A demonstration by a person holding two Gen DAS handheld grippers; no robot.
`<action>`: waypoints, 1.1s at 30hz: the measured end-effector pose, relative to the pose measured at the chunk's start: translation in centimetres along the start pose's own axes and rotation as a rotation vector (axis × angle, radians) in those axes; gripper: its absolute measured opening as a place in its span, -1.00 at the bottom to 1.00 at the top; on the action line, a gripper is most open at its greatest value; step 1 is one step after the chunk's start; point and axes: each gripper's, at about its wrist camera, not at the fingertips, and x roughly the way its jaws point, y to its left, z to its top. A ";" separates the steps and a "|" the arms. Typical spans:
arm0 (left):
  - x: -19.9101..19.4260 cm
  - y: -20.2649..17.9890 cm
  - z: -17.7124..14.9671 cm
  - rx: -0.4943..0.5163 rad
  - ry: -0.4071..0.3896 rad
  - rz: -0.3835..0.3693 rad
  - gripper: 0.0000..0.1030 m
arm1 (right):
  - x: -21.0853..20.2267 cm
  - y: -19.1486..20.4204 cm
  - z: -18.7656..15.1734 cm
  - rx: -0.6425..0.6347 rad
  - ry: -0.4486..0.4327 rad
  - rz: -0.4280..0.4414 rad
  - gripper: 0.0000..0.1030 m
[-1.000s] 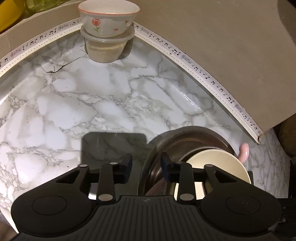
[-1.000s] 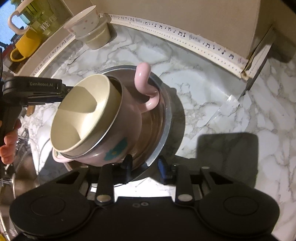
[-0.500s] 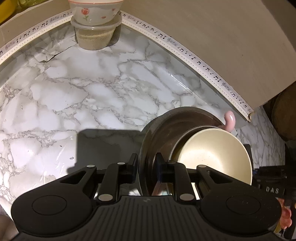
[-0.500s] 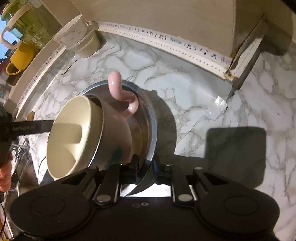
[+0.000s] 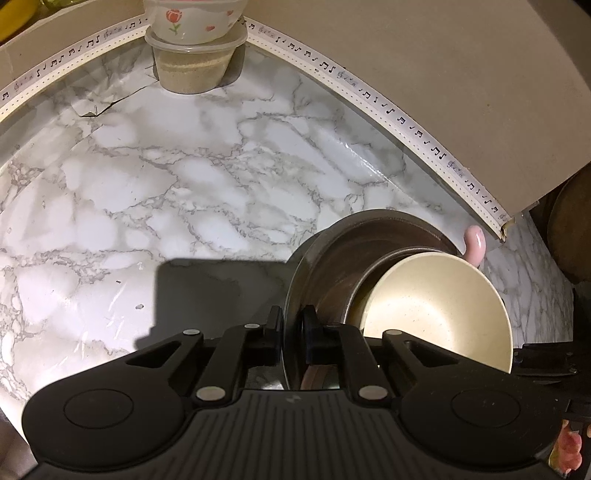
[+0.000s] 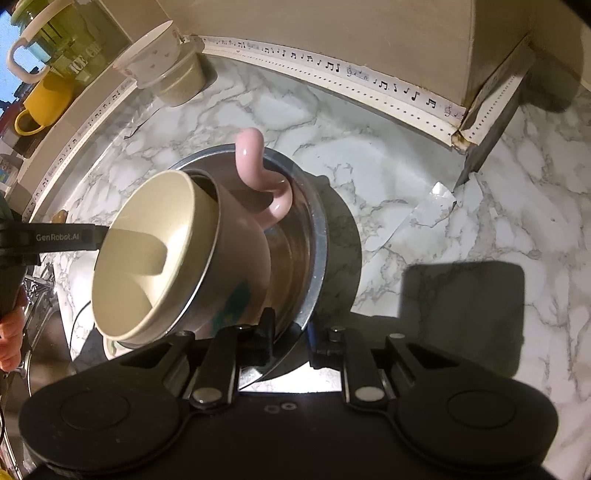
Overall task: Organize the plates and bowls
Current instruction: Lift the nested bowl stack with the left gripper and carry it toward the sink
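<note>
At the left jaws: left gripper (image 5: 292, 325) has just closed its jaws down to a sliver on the rim of the steel plate (image 5: 295, 295); one pad sits outside the rim, one inside, both pressing.
At the right jaws: right gripper (image 6: 291, 332) has been closing too and pinches the opposite side of the same rim, pads on either face of the metal edge.
Load on the plate: a steel bowl (image 6: 218, 266) rests in the plate, a pink handled cup (image 6: 258, 177) is nested in it, and a cream bowl (image 5: 436, 310) sits innermost; the whole stack leans.
Where it stands: on the marble counter (image 5: 147, 184), well apart from the tulip bowl (image 5: 192, 22) stacked on a plastic tub (image 5: 192, 66) at the back edge.
Step in hand, as I judge it: a two-sided lift of the plate with its nested stack.
How to do it well: raise both sides together and keep the plate level, since the leaning stack could slide or tip.
Grip caution: thin, smooth metal offers little purchase; keep both grips firm, with no twisting against each other.
Pace: slow start, watching the cream bowl for shifting.
</note>
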 end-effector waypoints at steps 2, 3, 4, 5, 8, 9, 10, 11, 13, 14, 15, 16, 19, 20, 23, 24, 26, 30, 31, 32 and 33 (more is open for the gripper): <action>-0.1 0.0 -0.1 0.001 0.001 0.001 -0.80 | -0.2 0.0 0.0 -0.002 0.000 -0.003 -0.68; -0.2 0.0 -0.1 -0.006 0.001 -0.002 -0.80 | -0.2 0.0 0.1 0.004 0.010 0.001 -0.68; -0.3 0.0 -0.2 -0.007 0.002 -0.002 -0.80 | -0.3 0.0 0.1 0.007 0.016 0.000 -0.68; -0.3 0.0 -0.2 -0.005 0.003 0.000 -0.80 | -0.4 0.2 0.2 0.002 0.017 -0.005 -0.68; -0.9 -0.1 -0.4 -0.008 -0.002 0.004 -0.80 | -0.8 0.2 0.4 0.008 0.030 -0.002 -0.68; -1.3 -0.3 -0.4 -0.001 -0.006 0.008 -0.80 | -1.0 0.2 0.5 0.009 0.031 -0.001 -0.68; -1.8 -0.6 -0.4 0.008 -0.012 0.011 -0.80 | -1.4 0.3 0.6 0.004 0.026 -0.002 -0.68; -2.2 -0.8 -0.4 0.013 -0.015 0.014 -0.80 | -1.7 0.5 0.7 0.002 0.021 -0.001 -0.69; -3.0 -1.0 -0.2 0.012 -0.015 0.019 -0.80 | -2.5 0.8 0.9 -0.001 0.020 0.000 -0.69; -3.5 -1.2 -0.2 0.009 -0.014 0.021 -0.80 | -2.9 1.0 0.8 -0.003 0.019 -0.003 -0.69; -3.9 -1.3 -0.2 0.010 -0.014 0.023 -0.80 | -3.3 1.2 0.8 -0.005 0.019 -0.004 -0.69; -4.4 -1.4 -0.2 0.011 -0.015 0.025 -0.80 | -3.7 1.3 0.8 -0.006 0.023 0.001 -0.69; -5.7 -1.6 -0.5 0.015 -0.017 0.025 -0.80 | -4.7 1.8 0.6 -0.016 0.024 0.011 -0.69; -6.1 -1.7 -0.6 0.017 -0.016 0.026 -0.80 | -5.1 2.0 0.5 -0.021 0.021 0.009 -0.69; -7.6 -2.1 -1.3 0.034 -0.022 0.039 -0.81 | -6.2 2.7 -0.1 -0.035 0.015 0.010 -0.69; -8.2 -2.3 -1.6 0.037 -0.027 0.044 -0.81 | -6.5 2.8 -0.4 -0.039 0.015 0.013 -0.69; -9.3 -2.6 -2.4 0.037 -0.033 0.054 -0.81 | -7.3 3.1 -1.0 -0.044 0.018 0.018 -0.69; -11.0 -3.4 -4.1 0.051 -0.031 0.073 -0.81 | -8.5 3.7 -2.6 -0.058 0.027 0.027 -0.69; -11.4 -3.5 -4.6 0.053 -0.030 0.075 -0.80 | -8.8 3.9 -3.0 -0.066 0.026 0.028 -0.69; -11.7 -3.6 -5.0 0.055 -0.027 0.076 -0.81 | -9.2 4.1 -3.5 -0.072 0.024 0.029 -0.69; -12.1 -3.6 -5.5 0.057 -0.025 0.075 -0.80 | -9.4 4.2 -3.9 -0.077 0.025 0.031 -0.69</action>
